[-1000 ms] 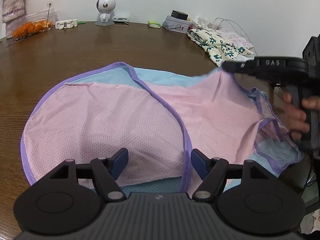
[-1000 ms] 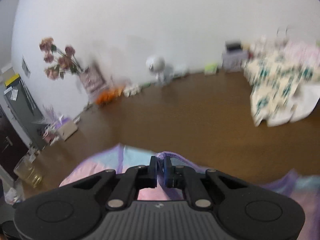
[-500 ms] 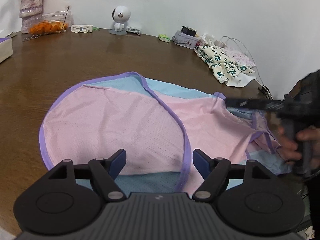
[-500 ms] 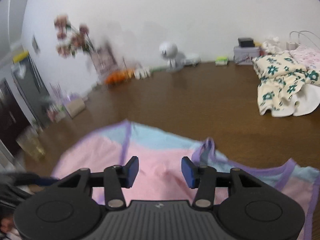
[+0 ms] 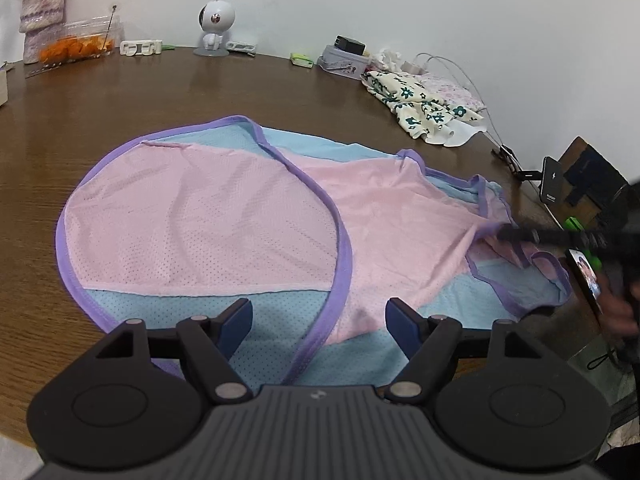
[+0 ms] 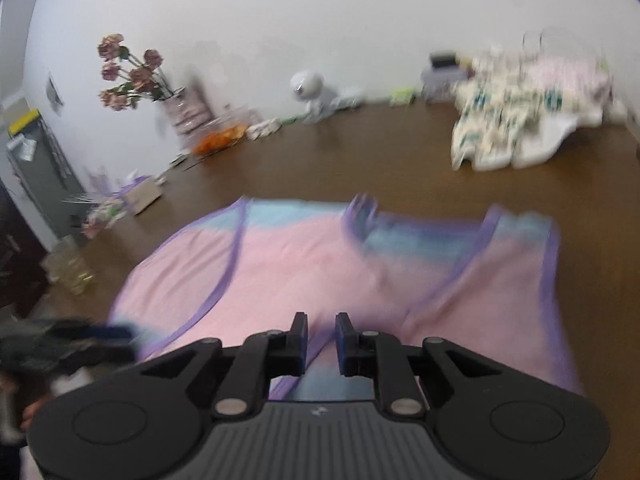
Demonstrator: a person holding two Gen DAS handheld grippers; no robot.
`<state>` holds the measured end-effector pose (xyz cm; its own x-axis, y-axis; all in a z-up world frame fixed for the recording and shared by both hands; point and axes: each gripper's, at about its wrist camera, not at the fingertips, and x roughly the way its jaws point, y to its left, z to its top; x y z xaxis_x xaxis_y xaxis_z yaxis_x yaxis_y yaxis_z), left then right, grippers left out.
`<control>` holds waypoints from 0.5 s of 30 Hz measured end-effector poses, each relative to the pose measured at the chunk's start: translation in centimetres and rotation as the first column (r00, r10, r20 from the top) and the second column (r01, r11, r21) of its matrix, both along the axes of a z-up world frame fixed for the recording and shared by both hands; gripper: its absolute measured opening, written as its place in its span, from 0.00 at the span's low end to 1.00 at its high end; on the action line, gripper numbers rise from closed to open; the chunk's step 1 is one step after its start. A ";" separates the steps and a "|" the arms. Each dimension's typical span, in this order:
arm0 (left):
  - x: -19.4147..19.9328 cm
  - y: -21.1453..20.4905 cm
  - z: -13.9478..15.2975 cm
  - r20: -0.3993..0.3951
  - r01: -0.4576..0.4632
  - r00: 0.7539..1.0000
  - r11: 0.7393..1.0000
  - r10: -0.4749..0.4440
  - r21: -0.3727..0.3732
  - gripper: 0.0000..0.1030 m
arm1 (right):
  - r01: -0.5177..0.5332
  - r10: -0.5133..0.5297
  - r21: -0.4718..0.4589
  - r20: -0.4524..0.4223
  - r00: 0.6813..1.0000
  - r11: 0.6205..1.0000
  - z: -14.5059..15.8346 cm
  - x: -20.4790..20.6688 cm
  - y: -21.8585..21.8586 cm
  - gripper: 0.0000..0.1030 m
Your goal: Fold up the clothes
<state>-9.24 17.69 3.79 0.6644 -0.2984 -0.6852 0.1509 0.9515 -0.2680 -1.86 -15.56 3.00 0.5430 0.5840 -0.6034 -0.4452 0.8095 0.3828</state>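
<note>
1. Left claw stands wide apart, released, low over the near edge of the garment; a purple trim band runs between its blue pads, and neither pad presses on it.
2. Right claw is closing, its jaws down to a narrow gap. Cloth lies under that gap, but the blurred frame does not show the pads pinching it.
3. From the left wrist view the right claw shows as a dark blurred bar at the garment's right side, with a hand behind it; whether its tip touches the cloth there I cannot tell.
4. That garment is pink mesh with light blue panels and purple edging, spread flat on the brown wooden surface, with its right part rumpled near the surface edge.
5. Well apart, at the far right, lies a cream cloth with dark green flowers, over white and pink fabric.
6. Along the wall stand a white robot figure, a grey tin, a clear box of orange pieces and a vase cover; flowers show in the right wrist view.
7. A phone with a lit screen lies at the right edge.
8. No writing or brand is legible anywhere.
</note>
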 end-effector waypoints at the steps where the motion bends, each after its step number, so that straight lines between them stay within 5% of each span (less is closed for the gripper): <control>1: 0.1 0.0 -0.1 -0.002 -0.004 1.000 1.000 0.004 -0.005 0.73 | 0.005 -0.005 -0.014 -0.007 1.000 1.000 -0.4 -0.2 0.7 0.20; 6: -0.3 -0.3 0.0 0.008 0.009 1.000 1.000 -0.009 0.000 0.73 | 0.007 0.003 -0.147 0.067 0.998 0.989 -1.4 -1.3 4.3 0.25; 7: -0.4 -0.4 0.0 0.012 0.010 1.000 1.000 -0.010 -0.004 0.73 | -0.008 0.021 -0.165 0.079 0.997 0.986 -1.5 -1.5 4.7 0.05; 8: -0.6 -0.4 0.0 0.016 0.011 1.000 1.000 -0.011 -0.008 0.73 | -0.017 0.032 -0.183 0.084 0.996 0.983 -1.6 -1.7 5.1 0.01; 15: -0.8 0.0 0.1 0.019 -0.010 1.000 1.000 0.011 -0.017 0.73 | -0.170 0.197 -0.156 0.182 0.963 0.973 0.8 -5.7 5.0 0.00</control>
